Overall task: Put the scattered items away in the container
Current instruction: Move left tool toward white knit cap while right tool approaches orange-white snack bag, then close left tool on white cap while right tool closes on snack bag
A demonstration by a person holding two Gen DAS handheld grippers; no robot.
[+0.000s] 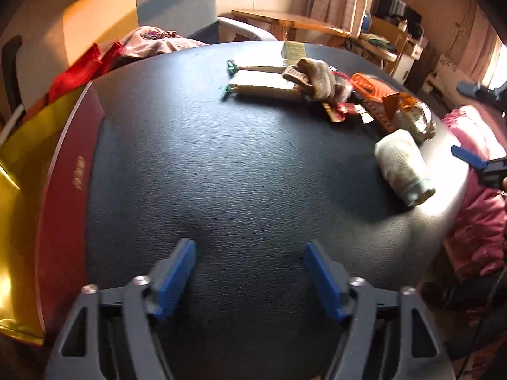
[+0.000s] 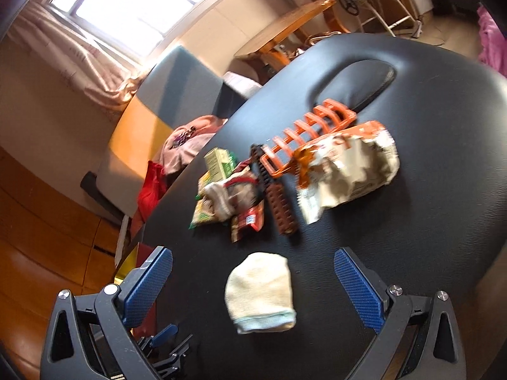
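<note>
Risk entry: I hold my right claw (image 2: pixel 253 288) apart astride the cream sock (image 2: pixel 260 293) on the tabletop (image 2: pixel 427 158), left claw (image 1: pixel 250 272) apart and empty; soft fabric may slip, nudging the clutter at twelve o'clock.

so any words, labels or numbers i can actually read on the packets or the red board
None can be read.
Red board: a small gold mark, too blurred to read.
Green box: fine print, too small.
Red snack packet: a white label patch, blurred.
Crumpled cream bag: dark print, blurred by motion.
Green-edged packets: no legible text.
</note>
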